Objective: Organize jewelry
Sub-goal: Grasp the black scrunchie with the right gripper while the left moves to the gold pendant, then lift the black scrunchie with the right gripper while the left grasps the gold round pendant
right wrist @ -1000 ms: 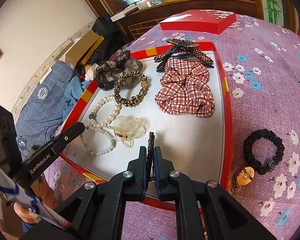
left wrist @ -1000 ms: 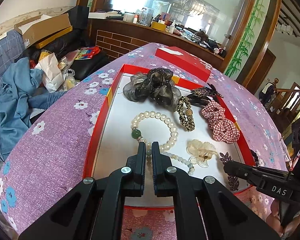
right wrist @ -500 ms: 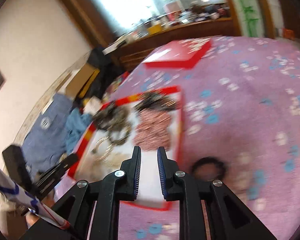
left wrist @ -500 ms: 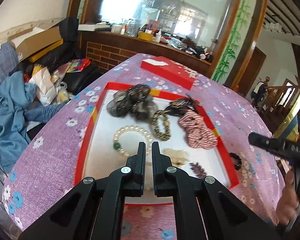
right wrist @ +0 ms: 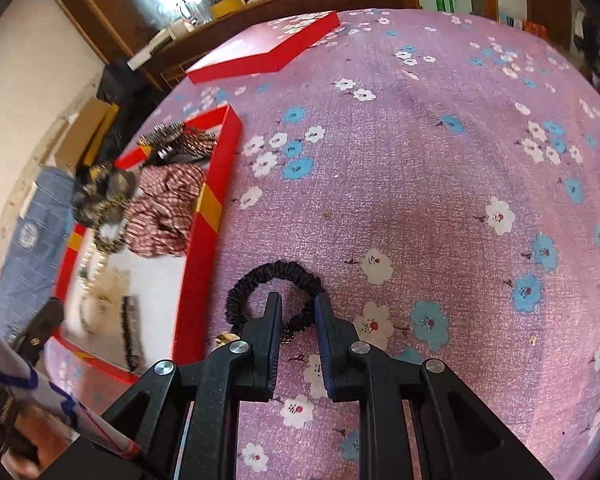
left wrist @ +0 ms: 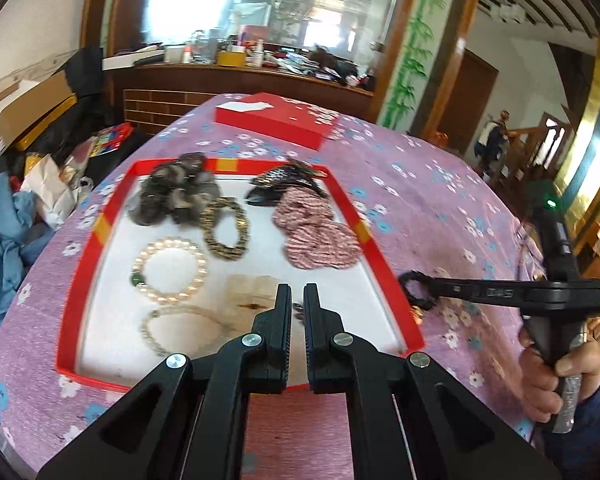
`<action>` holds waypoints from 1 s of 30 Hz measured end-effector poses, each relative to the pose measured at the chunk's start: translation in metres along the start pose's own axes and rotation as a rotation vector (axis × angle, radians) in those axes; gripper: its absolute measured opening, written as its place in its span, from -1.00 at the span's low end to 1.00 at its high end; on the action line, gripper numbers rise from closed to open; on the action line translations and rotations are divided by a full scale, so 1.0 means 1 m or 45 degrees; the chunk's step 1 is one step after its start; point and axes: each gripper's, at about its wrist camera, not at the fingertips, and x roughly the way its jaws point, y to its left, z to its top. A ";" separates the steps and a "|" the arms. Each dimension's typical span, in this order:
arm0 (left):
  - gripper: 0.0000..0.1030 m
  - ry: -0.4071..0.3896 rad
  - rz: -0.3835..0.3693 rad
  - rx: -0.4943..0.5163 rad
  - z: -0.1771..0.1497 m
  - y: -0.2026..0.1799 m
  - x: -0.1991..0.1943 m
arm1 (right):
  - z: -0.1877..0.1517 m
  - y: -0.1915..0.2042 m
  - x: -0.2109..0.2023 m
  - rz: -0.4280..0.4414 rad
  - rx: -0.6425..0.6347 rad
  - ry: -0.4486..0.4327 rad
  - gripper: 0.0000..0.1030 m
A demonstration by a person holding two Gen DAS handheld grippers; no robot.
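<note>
The right gripper (right wrist: 296,312), fingers parted a little and holding nothing, hovers over the black hair tie (right wrist: 274,294) on the bare surface (right wrist: 420,168), the red tray (right wrist: 204,240) edge left of them; left gripper (left wrist: 297,300) clenched.

A purple cloth with white and blue flowers is covering the tabletop (right wrist: 420,160). The tray (left wrist: 100,236) is showing red walls with yellow patches and a white floor. The scrunchie (left wrist: 316,232) is showing red-and-white check; the hair tie (right wrist: 276,276) is lying black.
</note>
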 end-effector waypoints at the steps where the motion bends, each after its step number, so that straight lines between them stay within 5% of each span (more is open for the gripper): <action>1: -0.90 0.004 -0.007 0.016 0.000 -0.005 0.000 | -0.001 0.003 0.002 -0.042 -0.025 -0.002 -0.65; 5: -0.90 0.031 -0.038 0.075 0.000 -0.023 0.004 | -0.001 0.009 0.005 -0.117 -0.103 -0.011 -0.65; 8: -0.90 0.055 -0.068 0.118 -0.001 -0.037 0.008 | 0.000 0.005 0.004 -0.143 -0.105 -0.016 -0.84; 13: -0.87 0.131 -0.169 0.201 -0.003 -0.064 0.018 | 0.004 -0.031 -0.012 -0.244 0.054 -0.098 -0.88; 17: -0.40 0.191 -0.202 0.298 -0.009 -0.089 0.032 | 0.004 -0.074 -0.032 -0.152 0.234 -0.232 -0.88; 24: -0.40 0.281 -0.252 0.459 -0.011 -0.128 0.062 | 0.005 -0.088 -0.030 -0.031 0.294 -0.225 -0.88; 30: -0.40 0.391 -0.119 0.567 -0.005 -0.138 0.091 | 0.003 -0.087 -0.033 0.020 0.278 -0.230 -0.88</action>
